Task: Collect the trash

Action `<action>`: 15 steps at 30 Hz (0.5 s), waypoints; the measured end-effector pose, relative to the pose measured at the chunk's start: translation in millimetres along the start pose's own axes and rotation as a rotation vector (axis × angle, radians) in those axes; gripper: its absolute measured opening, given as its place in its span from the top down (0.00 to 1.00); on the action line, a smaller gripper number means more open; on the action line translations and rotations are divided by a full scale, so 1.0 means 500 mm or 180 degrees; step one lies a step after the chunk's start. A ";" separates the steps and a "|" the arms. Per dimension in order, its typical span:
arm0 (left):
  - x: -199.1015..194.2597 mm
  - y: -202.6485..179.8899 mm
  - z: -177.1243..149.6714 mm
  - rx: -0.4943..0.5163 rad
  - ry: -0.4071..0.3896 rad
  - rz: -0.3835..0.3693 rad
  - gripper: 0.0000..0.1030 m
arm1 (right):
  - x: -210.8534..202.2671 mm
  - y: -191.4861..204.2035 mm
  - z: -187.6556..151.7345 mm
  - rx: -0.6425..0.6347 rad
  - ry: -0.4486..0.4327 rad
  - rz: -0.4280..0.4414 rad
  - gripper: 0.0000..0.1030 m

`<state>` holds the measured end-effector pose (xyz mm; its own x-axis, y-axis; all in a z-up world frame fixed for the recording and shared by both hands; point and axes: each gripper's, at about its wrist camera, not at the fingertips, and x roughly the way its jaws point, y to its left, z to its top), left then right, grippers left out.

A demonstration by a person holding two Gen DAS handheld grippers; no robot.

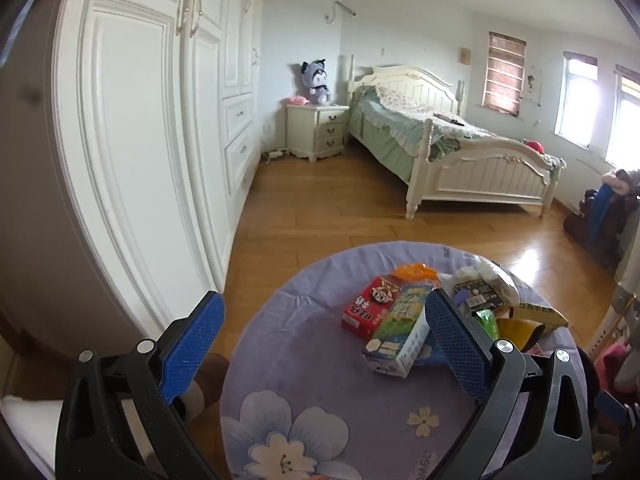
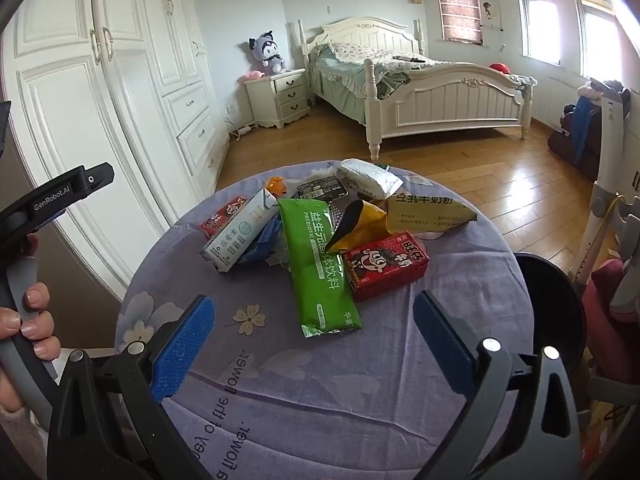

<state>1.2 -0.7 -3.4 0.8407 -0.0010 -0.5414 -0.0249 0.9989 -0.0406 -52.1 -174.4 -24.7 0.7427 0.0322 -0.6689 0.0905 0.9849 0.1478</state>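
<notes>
A pile of trash lies on a round table with a purple flowered cloth (image 2: 360, 380). It holds a green drink pouch (image 2: 320, 264), a red milk carton (image 2: 384, 268), a second red carton (image 1: 366, 308), a white and green carton (image 1: 400, 330), a yellow bag (image 2: 432, 212) and a white packet (image 2: 368, 178). My right gripper (image 2: 316, 344) is open and empty, above the table's near side, short of the green pouch. My left gripper (image 1: 324, 344) is open and empty at the table's left edge, its right finger (image 1: 456, 340) beside the white and green carton.
A black bin (image 2: 552, 312) stands at the table's right edge. White wardrobes (image 1: 132, 140) line the left wall. A bed (image 1: 448, 148) and nightstand (image 1: 316, 130) stand across the wooden floor. A chair with clothes (image 2: 588, 120) is at the right.
</notes>
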 end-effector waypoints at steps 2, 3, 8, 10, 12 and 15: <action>0.001 -0.002 -0.002 0.0005 0.0006 0.0007 0.04 | 0.000 0.003 -0.002 -0.0010 -0.0002 -0.0010 0.05; 0.000 -0.001 -0.001 0.0003 0.0010 0.0007 0.04 | 0.000 0.004 -0.002 -0.0012 -0.0004 -0.0011 0.05; 0.002 -0.001 -0.002 0.0003 0.0021 0.0001 0.04 | 0.000 0.003 -0.004 0.0001 -0.0003 -0.0003 0.05; 0.005 -0.002 -0.005 0.0008 0.0033 0.0003 0.04 | 0.000 0.003 -0.005 0.0010 -0.0002 0.0003 0.05; 0.006 -0.001 -0.007 0.0007 0.0039 0.0002 0.04 | 0.001 0.003 -0.006 0.0018 0.0000 0.0012 0.05; 0.007 -0.001 -0.009 0.0006 0.0053 -0.0002 0.04 | 0.000 -0.001 -0.004 0.0030 0.0004 0.0022 0.05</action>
<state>1.9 -1.5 -8.9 0.8316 -0.0024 -0.5553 -0.0233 0.9990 -0.0393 -53.4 -174.6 -26.2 0.7425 0.0391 -0.6687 0.0916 0.9830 0.1592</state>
